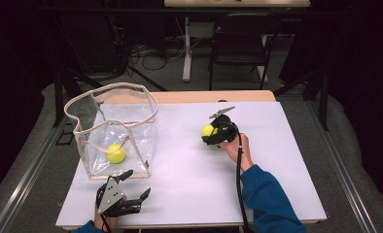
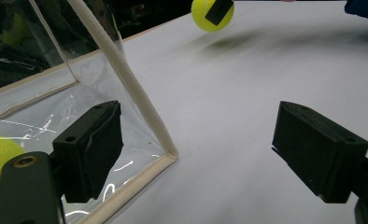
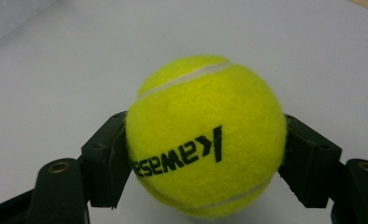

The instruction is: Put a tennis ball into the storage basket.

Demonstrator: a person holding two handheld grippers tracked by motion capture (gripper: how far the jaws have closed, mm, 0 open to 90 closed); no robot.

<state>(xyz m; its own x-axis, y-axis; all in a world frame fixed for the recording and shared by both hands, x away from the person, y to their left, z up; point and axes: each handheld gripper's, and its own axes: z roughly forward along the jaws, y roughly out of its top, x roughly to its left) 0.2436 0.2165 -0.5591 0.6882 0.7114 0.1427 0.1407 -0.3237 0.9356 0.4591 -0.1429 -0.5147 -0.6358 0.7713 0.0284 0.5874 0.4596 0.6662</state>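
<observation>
A yellow tennis ball (image 3: 205,140) sits squeezed between the two black jaws of my right gripper (image 1: 210,135), which is shut on it above the middle of the white table (image 1: 189,165). The same ball (image 2: 212,14) appears far off in the left gripper view, lifted clear of its shadow. A second yellow ball (image 1: 115,153) lies inside the clear plastic bag (image 1: 113,127) with a cream rim at the table's left. My left gripper (image 1: 137,186) rests open near the front edge, just before the bag's front corner (image 2: 166,151), with nothing between its jaws.
A dark chair (image 1: 240,41) and a table leg (image 1: 186,48) stand on the floor beyond the far edge. Metal rails (image 1: 29,170) run along both sides of the table.
</observation>
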